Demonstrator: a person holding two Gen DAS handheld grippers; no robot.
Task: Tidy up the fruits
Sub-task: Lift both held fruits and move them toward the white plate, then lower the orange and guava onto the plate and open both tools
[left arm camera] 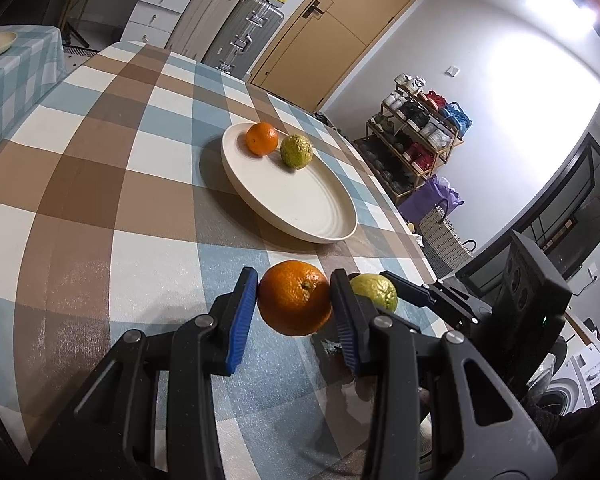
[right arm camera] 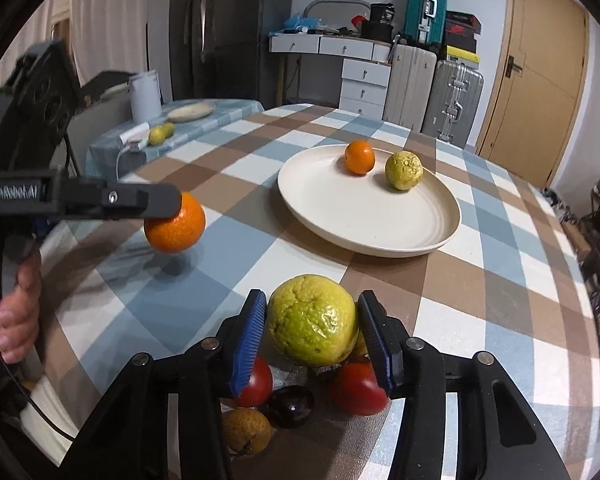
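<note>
My left gripper (left arm camera: 294,312) is shut on an orange (left arm camera: 295,298) and holds it just above the checked tablecloth; it also shows in the right wrist view (right arm camera: 175,222). My right gripper (right arm camera: 312,330) is shut on a yellow-green guava (right arm camera: 313,326), held above the table, also seen in the left wrist view (left arm camera: 376,293). A cream plate (left arm camera: 320,204) (right arm camera: 364,224) lies ahead with a small orange (left arm camera: 262,139) (right arm camera: 359,157) and a green guava (left arm camera: 296,151) (right arm camera: 403,171) on its far side.
Below my right gripper lie two red fruits (right arm camera: 358,388), a dark plum (right arm camera: 291,406) and a brownish fruit (right arm camera: 246,430). A side table (right arm camera: 204,128) at the far left carries a plate, a white jug and small green fruits. Suitcases and drawers stand behind.
</note>
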